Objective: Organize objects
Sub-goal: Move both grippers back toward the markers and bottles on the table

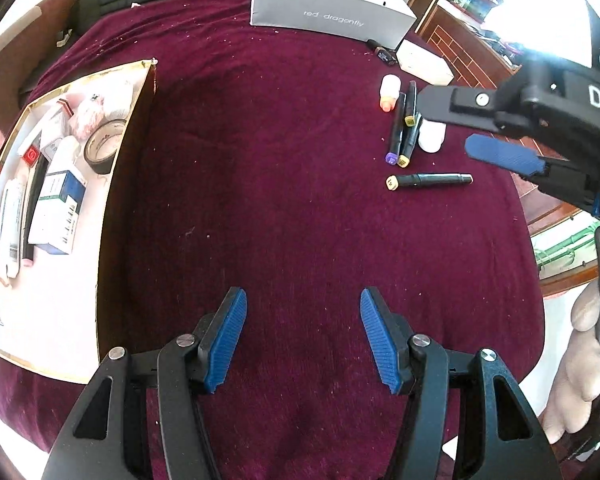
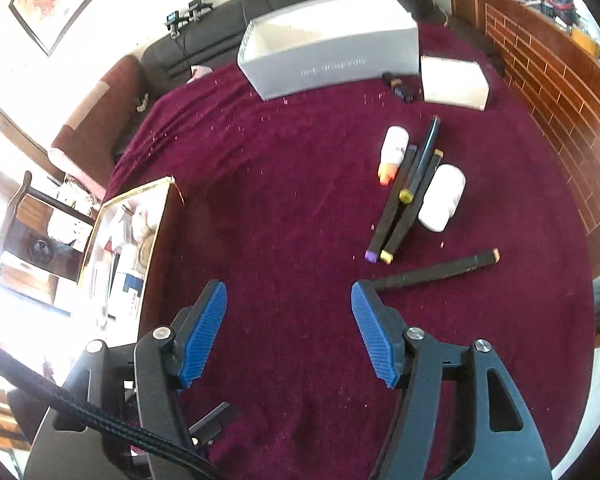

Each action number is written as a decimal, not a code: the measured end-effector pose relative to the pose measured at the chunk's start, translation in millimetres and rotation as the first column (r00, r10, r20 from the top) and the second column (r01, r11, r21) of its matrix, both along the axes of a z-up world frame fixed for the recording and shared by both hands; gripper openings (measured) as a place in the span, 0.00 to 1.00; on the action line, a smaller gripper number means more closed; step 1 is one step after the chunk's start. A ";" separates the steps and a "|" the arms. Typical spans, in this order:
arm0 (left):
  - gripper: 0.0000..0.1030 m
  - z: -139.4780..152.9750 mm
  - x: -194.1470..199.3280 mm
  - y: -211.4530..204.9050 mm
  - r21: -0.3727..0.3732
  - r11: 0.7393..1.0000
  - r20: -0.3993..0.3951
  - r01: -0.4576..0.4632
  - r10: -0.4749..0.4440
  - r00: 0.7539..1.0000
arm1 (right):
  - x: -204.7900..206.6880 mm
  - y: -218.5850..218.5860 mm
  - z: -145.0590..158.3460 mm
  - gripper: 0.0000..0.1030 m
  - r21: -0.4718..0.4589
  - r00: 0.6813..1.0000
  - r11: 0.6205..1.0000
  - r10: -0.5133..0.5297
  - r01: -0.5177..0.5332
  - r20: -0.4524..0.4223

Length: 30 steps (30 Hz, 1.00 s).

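Both grippers hang over a maroon cloth (image 1: pixel 292 168), neither holding anything. My left gripper (image 1: pixel 303 336) stands with jaws apart over bare cloth. My right gripper (image 2: pixel 288 328) also has its jaws apart and nothing between the pads; in the left view it shows at the right edge, above the loose items.

The step in hand, as I judge it, is picking the next loose item for the tray (image 1: pixel 112 168) on the left, which already holds boxes and a tape roll (image 1: pixel 104 148). The nearest candidate is the lone marker (image 2: pixel 436 272): it lies flat just past the tip of my right-side finger (image 2: pixel 374 328), running up and to the right, apart from the marker pile (image 2: pixel 404 204) and the two white bottles (image 2: pixel 442 198) beyond. To take it well, I would shift the right gripper rightward, turn the jaws square across the barrel, straddle its middle, and lower until the pads nearly meet the cloth before closing. A grip near either end risks tipping.
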<state>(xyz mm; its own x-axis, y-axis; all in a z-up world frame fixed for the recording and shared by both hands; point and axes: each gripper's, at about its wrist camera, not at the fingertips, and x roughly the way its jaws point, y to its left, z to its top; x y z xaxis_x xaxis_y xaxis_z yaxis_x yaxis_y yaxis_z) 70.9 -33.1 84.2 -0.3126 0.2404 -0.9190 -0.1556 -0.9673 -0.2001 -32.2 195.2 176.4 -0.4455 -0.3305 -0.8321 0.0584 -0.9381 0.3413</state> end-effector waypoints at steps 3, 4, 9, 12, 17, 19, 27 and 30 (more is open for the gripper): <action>0.52 3.9 1.1 0.5 -0.002 1.000 -0.008 -0.004 0.004 1.000 | 2.0 0.4 1.6 0.63 -0.001 1.000 1.000 0.002 -0.002 -0.001; 0.52 5.7 1.1 1.0 -0.004 1.000 -0.014 -0.004 0.004 1.000 | 2.8 0.4 4.5 0.63 0.001 1.000 1.000 0.005 -0.005 -0.009; 0.52 6.9 1.3 5.8 -0.001 1.000 -0.016 0.000 0.000 1.000 | 8.7 0.5 23.2 0.65 0.008 0.997 1.000 0.010 -0.010 -0.072; 0.52 2.0 1.6 9.1 0.005 1.000 -0.001 0.005 -0.005 1.000 | 9.4 -2.3 18.1 0.67 0.028 0.998 0.999 0.022 -0.021 -0.064; 0.52 -0.5 -0.9 11.3 0.007 1.000 0.010 0.011 -0.011 1.000 | 8.2 -3.5 -0.8 0.67 0.031 1.000 0.999 0.023 -0.023 -0.003; 0.52 2.9 -2.5 10.6 0.005 1.000 -0.002 0.008 -0.008 1.000 | 6.5 -2.7 3.4 0.67 0.028 1.000 0.999 0.019 -0.019 -0.013; 0.52 -3.6 -5.8 2.0 0.018 1.000 0.015 -0.012 0.012 1.000 | -1.1 -9.5 4.9 0.67 0.040 0.999 0.999 0.037 -0.036 -0.025; 0.52 -8.4 -7.2 -2.1 0.024 1.000 0.028 -0.020 0.019 0.999 | -3.6 -11.7 -5.5 0.67 0.038 0.999 0.998 0.043 -0.043 0.006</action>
<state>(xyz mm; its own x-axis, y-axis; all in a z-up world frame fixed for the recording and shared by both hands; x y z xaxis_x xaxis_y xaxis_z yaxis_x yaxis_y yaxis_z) 63.7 -35.2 75.8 -0.2919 0.2571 -0.9213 -0.1307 -0.9649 -0.2278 -35.8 183.5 170.9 -0.4274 -0.3175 -0.8465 0.0974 -0.9470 0.3060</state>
